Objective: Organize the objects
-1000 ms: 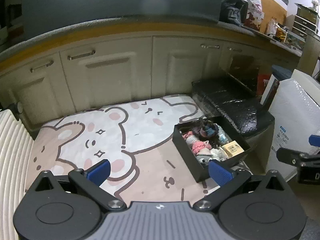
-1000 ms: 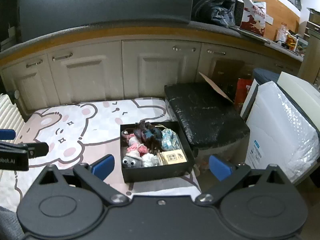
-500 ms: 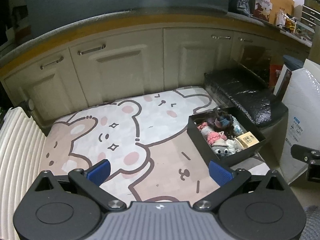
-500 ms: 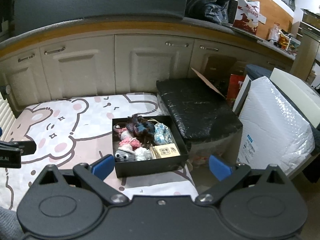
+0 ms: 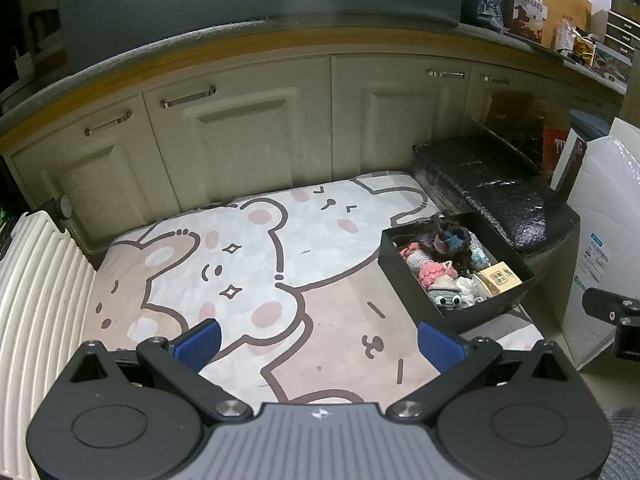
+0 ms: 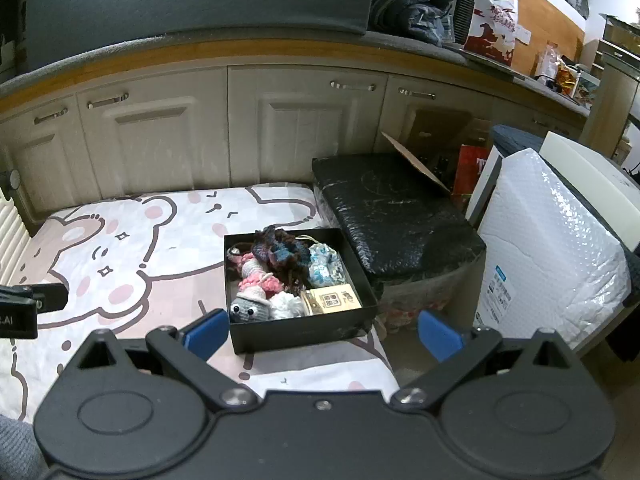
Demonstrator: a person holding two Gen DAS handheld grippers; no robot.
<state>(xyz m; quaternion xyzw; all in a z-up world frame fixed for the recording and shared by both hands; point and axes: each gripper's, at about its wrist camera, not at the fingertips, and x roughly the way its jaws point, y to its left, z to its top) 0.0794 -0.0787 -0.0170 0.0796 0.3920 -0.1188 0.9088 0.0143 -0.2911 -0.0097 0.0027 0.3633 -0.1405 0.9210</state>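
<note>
cream cabinets [image 6: 304, 136] run along the back under a grey counter [image 6: 400, 42]. in front of them a bear-print mat [image 5: 260, 272] covers the low surface, white ribbed panel [image 5: 36, 300] at its left edge. to the right of the mat sits a black wrapped block [image 6: 392, 216], then a bubble-wrapped white package [image 6: 552, 248] further right. black open box [image 6: 296, 326] sits on the mat's right end, just beside the wrapped block, packed with small stuff: dark crochet piece [image 6: 280, 250], blue-white pouch [image 6: 326, 266], pink knit item [image 6: 260, 282], grey googly-eyed plush [image 6: 248, 308], tan printed card box [image 6: 334, 300]. left gripper [image 5: 318, 344] hovers over the mat, blue pads spread wide, nothing between them, box off to its right. right gripper [image 6: 322, 332] sits just short of the box's near wall, fingers spread wide and empty.
</note>
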